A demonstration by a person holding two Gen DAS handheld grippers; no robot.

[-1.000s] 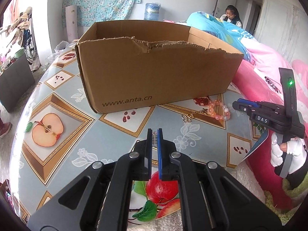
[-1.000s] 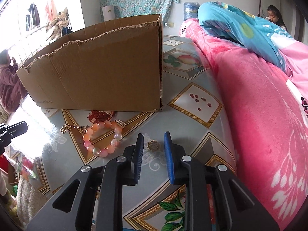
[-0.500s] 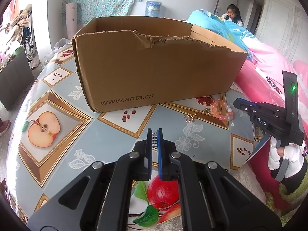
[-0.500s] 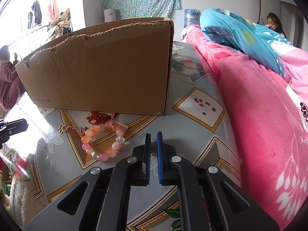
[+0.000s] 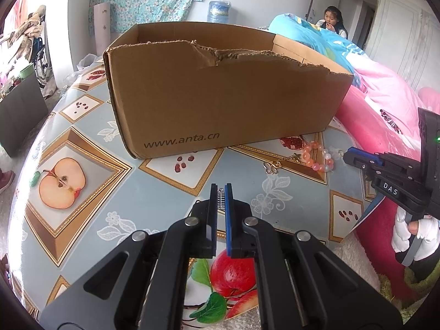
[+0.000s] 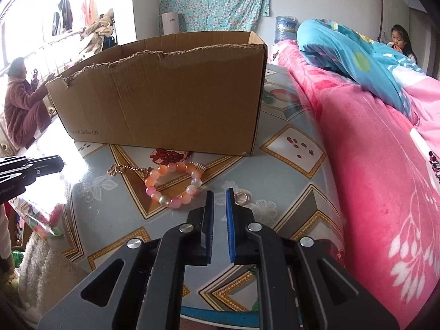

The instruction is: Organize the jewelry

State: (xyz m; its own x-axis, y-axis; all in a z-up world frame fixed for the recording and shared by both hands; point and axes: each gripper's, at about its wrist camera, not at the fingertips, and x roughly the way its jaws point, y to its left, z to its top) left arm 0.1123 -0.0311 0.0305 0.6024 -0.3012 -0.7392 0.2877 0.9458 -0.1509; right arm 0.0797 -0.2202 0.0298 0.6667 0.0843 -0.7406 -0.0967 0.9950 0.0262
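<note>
Over the near left of the surface (image 5: 154, 192), still pinching a small silver piece (image 5: 220, 202) tight in the left gripper (image 5: 220, 191). Farther right, past the bead bracelet (image 6: 164, 200) lying untouched before the cardboard box (image 6: 165, 96), parting the right gripper (image 6: 219, 195) slightly after clamping shut, leaving the gold ring (image 6: 242, 197) on the surface just right of the fingers, ungrasped. Probably needing a second try at it.

A bracelet of round pink, orange and pearly beads (image 6: 173, 184) lies flat in a loop on the table, just in front of the open brown cardboard box (image 6: 165, 93). A thin gold chain with a butterfly charm (image 6: 114, 169) trails left from it. A small gold ring (image 6: 242, 196) lies flat to its right.
</note>
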